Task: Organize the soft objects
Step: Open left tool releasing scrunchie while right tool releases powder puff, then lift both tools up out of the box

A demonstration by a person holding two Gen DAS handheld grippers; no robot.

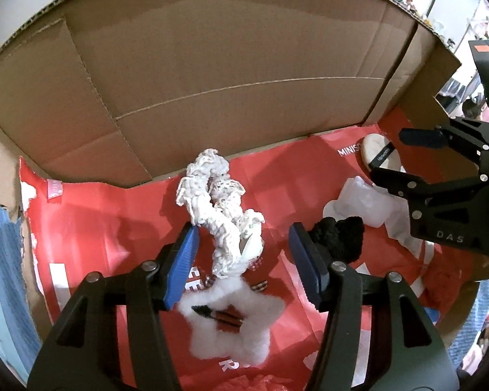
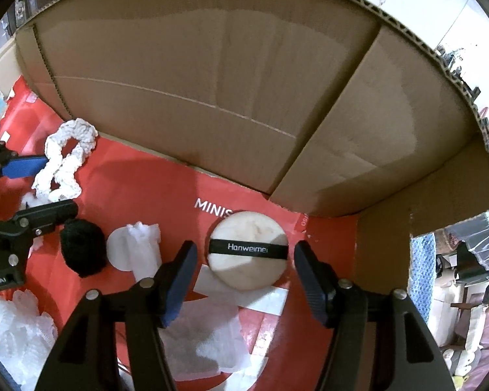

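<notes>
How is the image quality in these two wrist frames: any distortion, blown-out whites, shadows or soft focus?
Left wrist: strong fisheye bowing of the cardboard box edges, dark vignette corners; the white star-shaped fluffy piece is nearly blown out, and the white crocheted scrunchie keeps its texture. Right wrist: same barrel distortion; a soft shadow lies on the red liner, and the powder puff band text reads fairly sharp.

"Hanweimei" on puff strap (image 2: 248, 248), "MINIS" on red sheet (image 2: 140, 182)

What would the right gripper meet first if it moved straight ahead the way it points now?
Most likely the round cream powder puff with the black band: it lies centred between the open right gripper fingers, on the red paper. Depth is unclear.
</notes>
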